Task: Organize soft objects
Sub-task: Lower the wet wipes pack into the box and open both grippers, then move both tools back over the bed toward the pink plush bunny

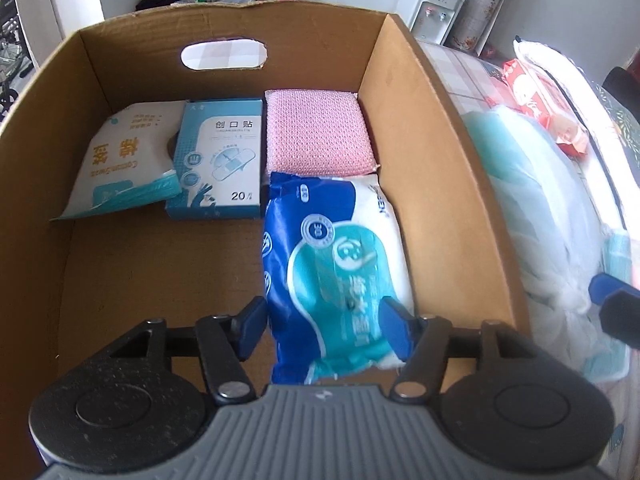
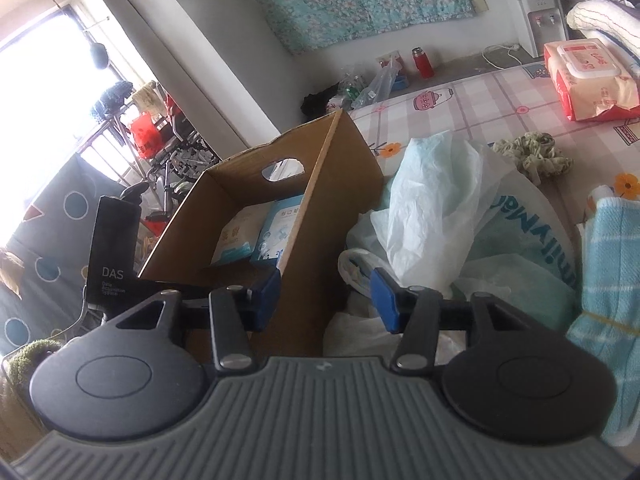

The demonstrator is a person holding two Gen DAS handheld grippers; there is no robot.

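In the left wrist view I look down into a cardboard box [image 1: 420, 140]. A blue and teal tissue pack [image 1: 332, 248] lies on its floor along the right wall. My left gripper [image 1: 322, 320] straddles the pack's near end with its jaws open, the pads beside the pack and not squeezing it. Behind the pack lies a pink sponge cloth [image 1: 320, 132], with a blue plaster box [image 1: 218, 160] and a white cotton swab bag [image 1: 128, 156] to its left. My right gripper [image 2: 326, 300] is open and empty, outside the box [image 2: 332, 200] near its right wall.
Crumpled plastic bags [image 2: 432, 208] lie on the checked bedsheet right of the box. A light blue towel [image 2: 612, 280], a green scrunchie [image 2: 532, 156] and a red wet wipes pack [image 2: 588, 80] lie further right. The box floor's near left part is bare.
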